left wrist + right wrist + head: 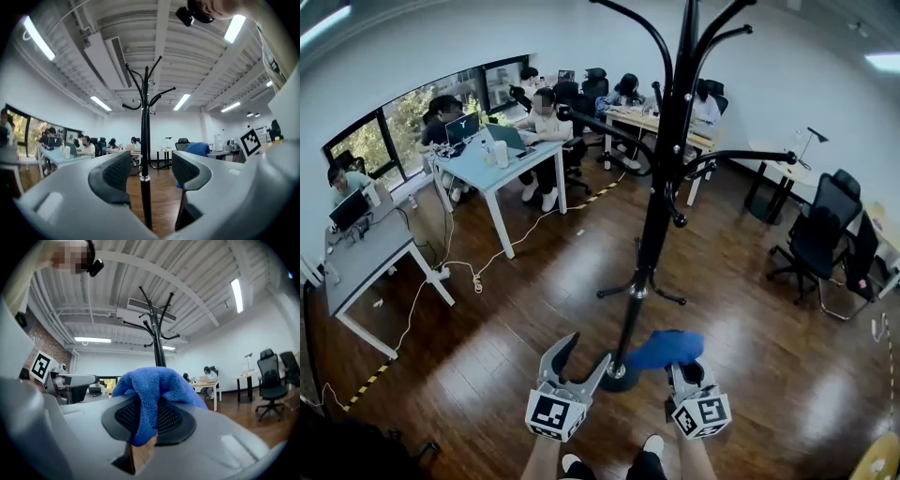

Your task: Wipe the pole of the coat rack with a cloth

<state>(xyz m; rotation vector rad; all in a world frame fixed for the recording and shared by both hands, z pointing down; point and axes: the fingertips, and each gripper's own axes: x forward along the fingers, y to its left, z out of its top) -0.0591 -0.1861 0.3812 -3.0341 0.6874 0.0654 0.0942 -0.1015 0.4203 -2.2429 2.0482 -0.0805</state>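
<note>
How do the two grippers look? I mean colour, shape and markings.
Both the left gripper and the right gripper are light grey plastic with two tapering jaws. The pads are black and finely textured. Each gripper carries a white cube with black square markers.

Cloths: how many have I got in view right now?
1. The blue cloth is clamped in the right gripper, just right of the coat rack pole near its base. The open left gripper holds none. Others could be hidden elsewhere in the room.
</note>
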